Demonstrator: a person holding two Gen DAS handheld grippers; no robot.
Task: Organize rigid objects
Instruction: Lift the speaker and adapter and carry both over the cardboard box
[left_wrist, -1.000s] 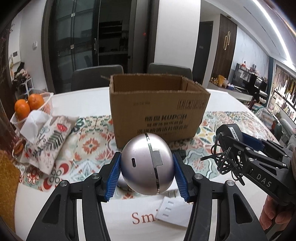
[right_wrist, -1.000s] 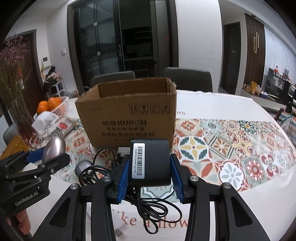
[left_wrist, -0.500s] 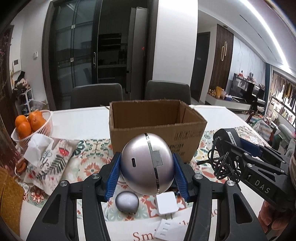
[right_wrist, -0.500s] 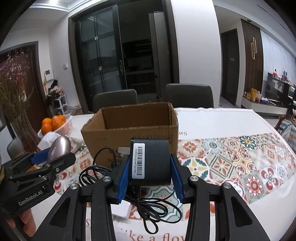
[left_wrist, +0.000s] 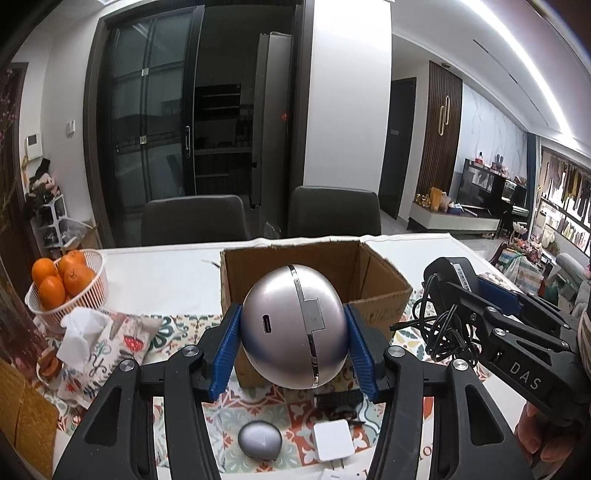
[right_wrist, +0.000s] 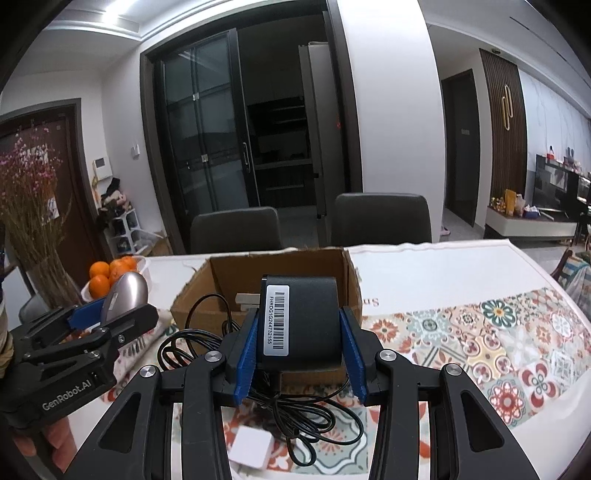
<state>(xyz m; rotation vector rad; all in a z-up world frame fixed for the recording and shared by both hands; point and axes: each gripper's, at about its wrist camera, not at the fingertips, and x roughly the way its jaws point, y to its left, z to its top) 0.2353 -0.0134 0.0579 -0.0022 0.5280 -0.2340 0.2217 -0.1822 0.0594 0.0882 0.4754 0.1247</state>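
The silver ball blocks most of the cardboard box, so its floor is unseen. Below the box, the white paper is cut by the frame edge, and the black clutter is unreadable.

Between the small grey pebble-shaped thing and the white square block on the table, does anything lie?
Nothing: in the left wrist view only bare patterned runner separates grey pebble and white block.
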